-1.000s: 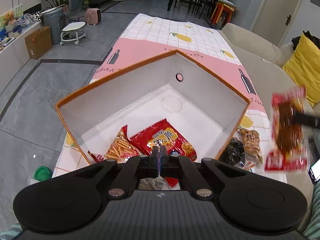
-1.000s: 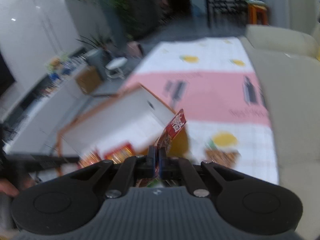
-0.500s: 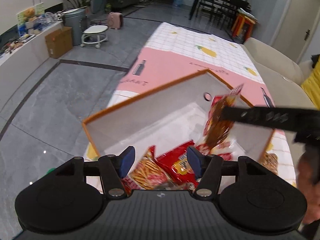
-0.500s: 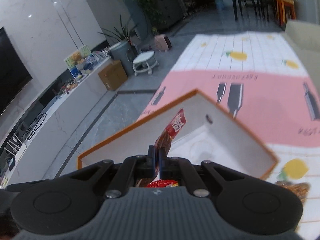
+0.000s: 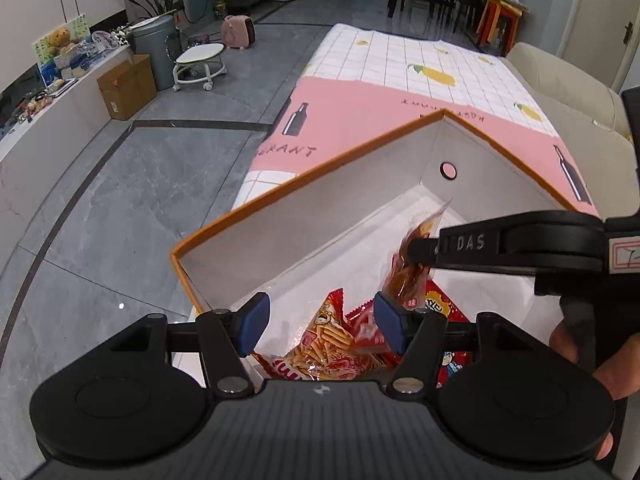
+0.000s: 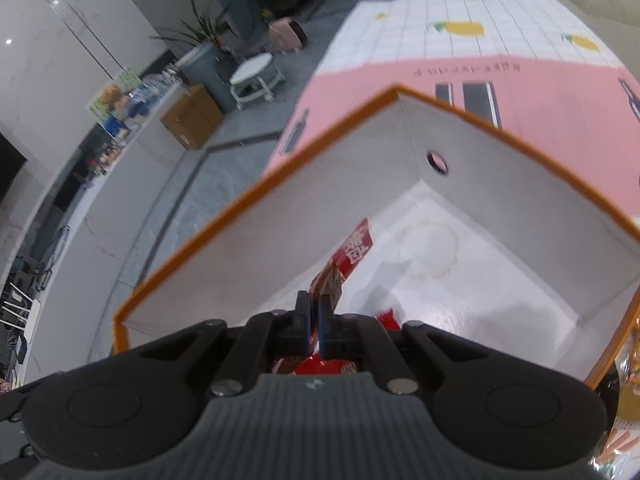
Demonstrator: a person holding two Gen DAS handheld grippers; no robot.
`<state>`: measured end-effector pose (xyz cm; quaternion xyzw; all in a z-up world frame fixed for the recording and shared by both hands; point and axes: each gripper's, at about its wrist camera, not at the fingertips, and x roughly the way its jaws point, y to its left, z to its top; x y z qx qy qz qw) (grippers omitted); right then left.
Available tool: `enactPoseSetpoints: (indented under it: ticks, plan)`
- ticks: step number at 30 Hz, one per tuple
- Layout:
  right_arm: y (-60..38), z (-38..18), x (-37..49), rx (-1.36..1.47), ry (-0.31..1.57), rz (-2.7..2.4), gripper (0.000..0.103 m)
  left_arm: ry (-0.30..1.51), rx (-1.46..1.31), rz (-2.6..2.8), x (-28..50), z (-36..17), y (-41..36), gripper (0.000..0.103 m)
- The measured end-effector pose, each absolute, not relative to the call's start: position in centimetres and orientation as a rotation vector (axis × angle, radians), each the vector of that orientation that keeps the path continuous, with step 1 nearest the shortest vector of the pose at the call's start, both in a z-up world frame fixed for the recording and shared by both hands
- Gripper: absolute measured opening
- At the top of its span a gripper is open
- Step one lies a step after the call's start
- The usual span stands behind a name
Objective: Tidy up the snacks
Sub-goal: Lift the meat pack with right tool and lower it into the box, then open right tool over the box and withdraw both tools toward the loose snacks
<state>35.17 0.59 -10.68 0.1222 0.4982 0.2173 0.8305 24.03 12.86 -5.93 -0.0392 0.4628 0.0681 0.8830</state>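
An orange-rimmed white box (image 5: 320,216) stands on the patterned tablecloth; it also shows in the right wrist view (image 6: 500,208). Inside its near corner lie a snack-stick packet (image 5: 328,344) and a red packet (image 5: 444,304). My right gripper (image 6: 315,320) is shut on a red and brown snack packet (image 6: 344,268) and holds it inside the box; from the left wrist view that packet (image 5: 408,272) hangs just above the packets in the box, pinched by the right gripper (image 5: 412,250). My left gripper (image 5: 316,322) is open and empty over the box's near corner.
More snack packets (image 6: 628,364) lie on the cloth to the right of the box. A beige sofa (image 5: 560,84) runs along the table's right side. Grey floor with a cardboard carton (image 5: 128,86), bin and stool lies to the left.
My left gripper has opened, letting go of its packet in the box. My right gripper has carried its red packet from the right over the rim and down into the box.
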Motion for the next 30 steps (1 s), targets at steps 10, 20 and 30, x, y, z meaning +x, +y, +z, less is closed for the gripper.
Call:
enactPoseSetpoints:
  ticks: [10,20,30]
  plan:
    - [-0.1,-11.6,34.7,0.149,1.144,0.416,0.018,0.985,-0.053,0.139,24.1,-6.3,11.9,0.070]
    - [-2.3,-7.6,32.8,0.026,1.010,0.413,0.034,0.932,-0.082,0.112,23.3,-4.2,10.7,0.070]
    - [-9.8,-2.4,27.6,0.055,0.801,0.338,0.044,0.806,-0.166,-0.010,20.8,-0.3,7.6,0.070]
